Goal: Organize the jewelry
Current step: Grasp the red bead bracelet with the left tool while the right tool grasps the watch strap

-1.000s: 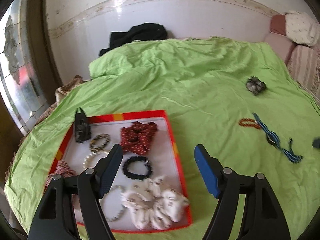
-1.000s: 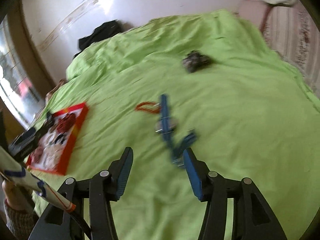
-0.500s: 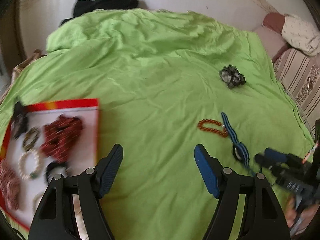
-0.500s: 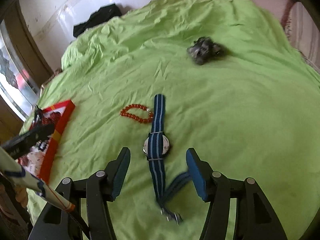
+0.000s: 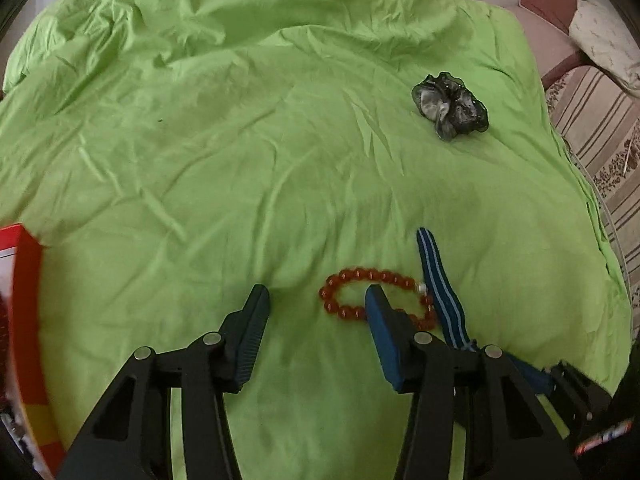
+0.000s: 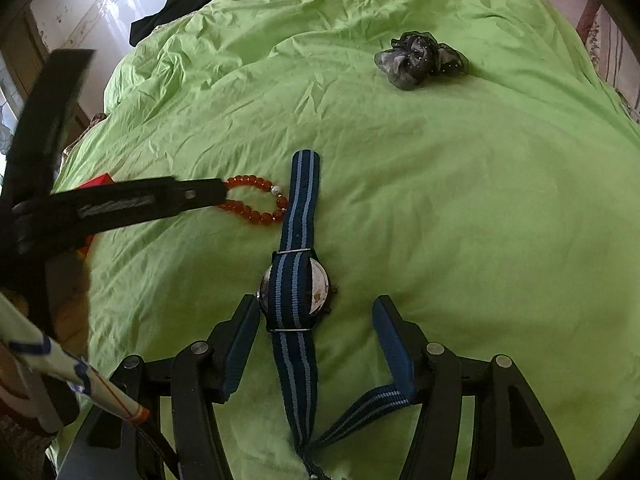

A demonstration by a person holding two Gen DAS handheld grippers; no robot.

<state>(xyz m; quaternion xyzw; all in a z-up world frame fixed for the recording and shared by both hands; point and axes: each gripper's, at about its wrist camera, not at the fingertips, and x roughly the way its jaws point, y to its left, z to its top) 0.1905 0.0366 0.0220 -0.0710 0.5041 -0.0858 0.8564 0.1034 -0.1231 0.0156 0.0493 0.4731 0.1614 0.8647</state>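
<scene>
Watch [image 6: 297,292] lies face-down just ahead of the right hand-held gripper [image 6: 316,316], case between the spread fingertips, nearer the left one; striped strap runs forward and back, with the tail end folded under the right finger. Nothing pinched yet. Judged step: pick up the watch. Best grip is probably across the case or the strap right at the case, low to the bed, so the loose strap ends do not drag or snag; the soft sheet may bunch into the jaws if pressed too deep.

Left hand-held gripper [image 5: 316,300] is also spread and empty, hovering over the red bead bracelet [image 5: 360,296]; its right finger covers part of the ring, the rest sits between the fingers. Bracelet's right side touches the strap's far end, or nearly, so lifting one could tug the other; lifting straight up seems the safe way.

Red tray [image 5: 28,320] shows only as an edge, well to the left of the left hand-held gripper, contents mostly out of view.

Further ahead and to the right of both, well apart, a dark sheer scrunchie [image 6: 420,60] lies alone.

Surface is a bed with a wrinkled lime-green sheet [image 6: 440,180]. Beyond it a pale wall, dark clothing [image 6: 180,4] at the bed's far edge, striped upholstery [image 5: 592,112] at right.
</scene>
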